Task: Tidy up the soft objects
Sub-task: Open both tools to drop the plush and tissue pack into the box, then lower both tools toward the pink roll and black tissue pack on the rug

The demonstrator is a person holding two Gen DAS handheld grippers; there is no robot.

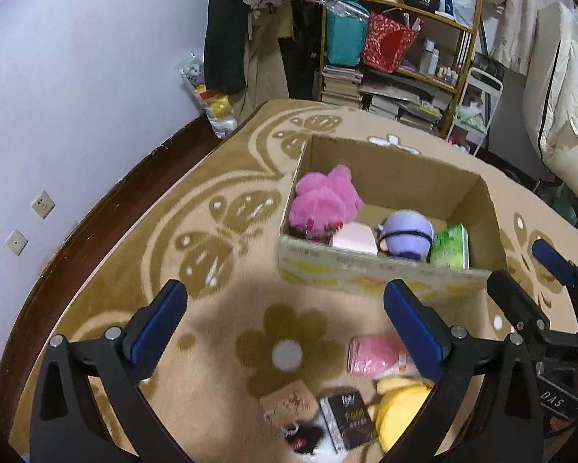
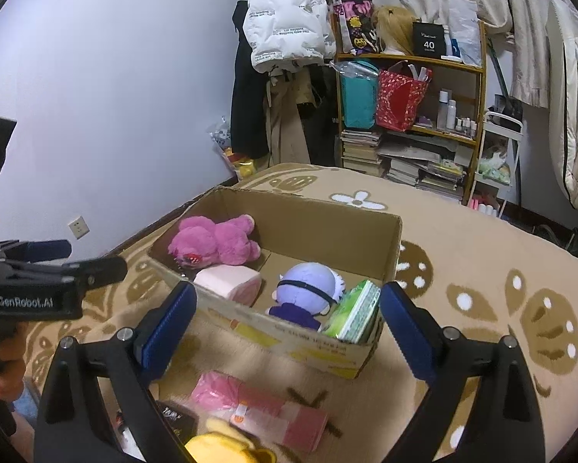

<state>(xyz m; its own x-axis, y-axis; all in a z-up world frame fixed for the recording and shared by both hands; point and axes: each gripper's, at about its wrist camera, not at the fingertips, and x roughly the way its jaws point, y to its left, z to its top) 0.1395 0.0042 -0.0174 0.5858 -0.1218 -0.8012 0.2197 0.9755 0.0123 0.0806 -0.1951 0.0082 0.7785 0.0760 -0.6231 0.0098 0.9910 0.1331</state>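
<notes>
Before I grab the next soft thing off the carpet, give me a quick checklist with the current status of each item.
1. Left gripper open, nothing held: ok.
2. Right gripper open, nothing held: ok.
3. Cardboard box has bare floor at the back: ok.
4. Pink pack on the carpet in front of the box, uncovered: ok.
5. Yellow plush partly cut off by the frame edge: cannot tell its full pose.
6. Grippers apart from each other: ok.
</notes>
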